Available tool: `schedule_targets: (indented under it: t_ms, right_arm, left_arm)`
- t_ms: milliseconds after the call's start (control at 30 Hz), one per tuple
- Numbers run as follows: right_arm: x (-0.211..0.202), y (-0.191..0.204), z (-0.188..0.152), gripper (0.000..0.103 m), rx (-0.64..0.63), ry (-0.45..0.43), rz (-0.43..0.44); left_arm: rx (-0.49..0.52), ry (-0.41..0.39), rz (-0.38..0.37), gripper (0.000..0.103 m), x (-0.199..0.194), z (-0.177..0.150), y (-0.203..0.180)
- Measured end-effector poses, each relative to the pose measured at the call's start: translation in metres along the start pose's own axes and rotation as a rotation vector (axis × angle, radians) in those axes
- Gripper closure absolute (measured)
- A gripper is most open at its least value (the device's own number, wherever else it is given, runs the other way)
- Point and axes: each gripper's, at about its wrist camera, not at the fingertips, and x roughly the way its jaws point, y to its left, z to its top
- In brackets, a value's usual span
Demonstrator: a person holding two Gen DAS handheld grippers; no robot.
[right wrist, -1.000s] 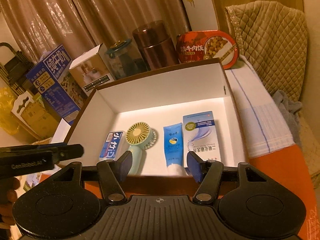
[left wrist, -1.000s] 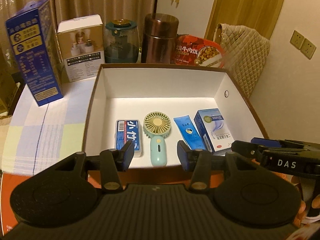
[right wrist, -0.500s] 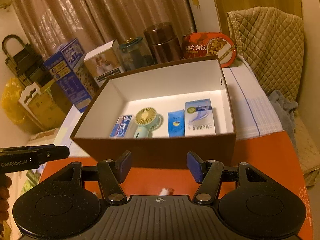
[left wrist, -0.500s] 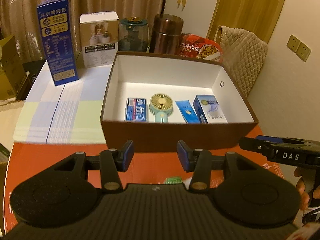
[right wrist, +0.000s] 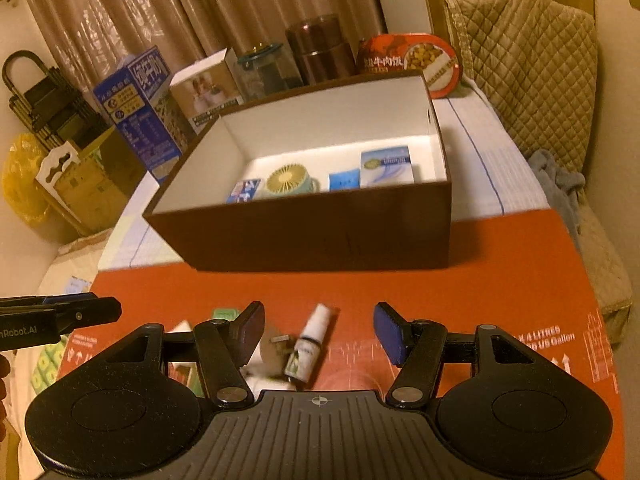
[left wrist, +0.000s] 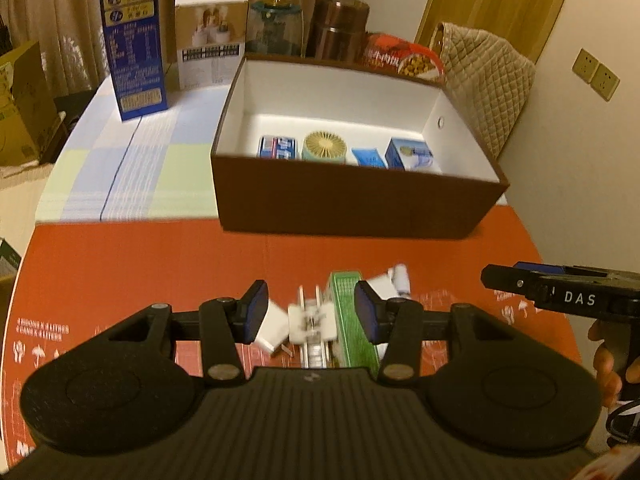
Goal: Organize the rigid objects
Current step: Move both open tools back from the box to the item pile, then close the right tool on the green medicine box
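Both claws (left wrist: 311, 312) (right wrist: 319, 332) backed off box (left wrist: 352, 208), probably over clutter

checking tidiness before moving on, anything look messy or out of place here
Yes: a small bottle, a green box and some blurred white items lie jumbled on the red surface, outside the brown box whose four items sit in a neat row.

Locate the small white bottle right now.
In the right wrist view, the small white bottle lies on the red mat between the open right gripper's fingers, before the brown box.
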Motion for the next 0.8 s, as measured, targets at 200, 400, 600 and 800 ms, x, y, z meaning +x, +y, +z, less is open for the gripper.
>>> schedule_targets:
  t_ms: [200,400,600,800]
  right_arm:
    - [0.006,0.004,-0.021,0.046,-0.022,0.05,-0.003]
    - [0.013,0.012,-0.034,0.046,-0.043,0.091,0.003]
    - [0.023,0.028,-0.042,0.046,-0.071,0.122,0.021]
    - [0.033,0.047,-0.046,0.046,-0.113,0.142,0.04]
  left_arm:
    - [-0.008,0.048,0.005,0.06,0.005,-0.02,0.002]
    - [-0.005,0.09,0.02,0.06,0.011,-0.035,0.006]
    - [-0.008,0.12,0.021,0.06,0.017,-0.045,0.008]
    - [-0.005,0.135,0.028,0.06,0.022,-0.048,0.012]
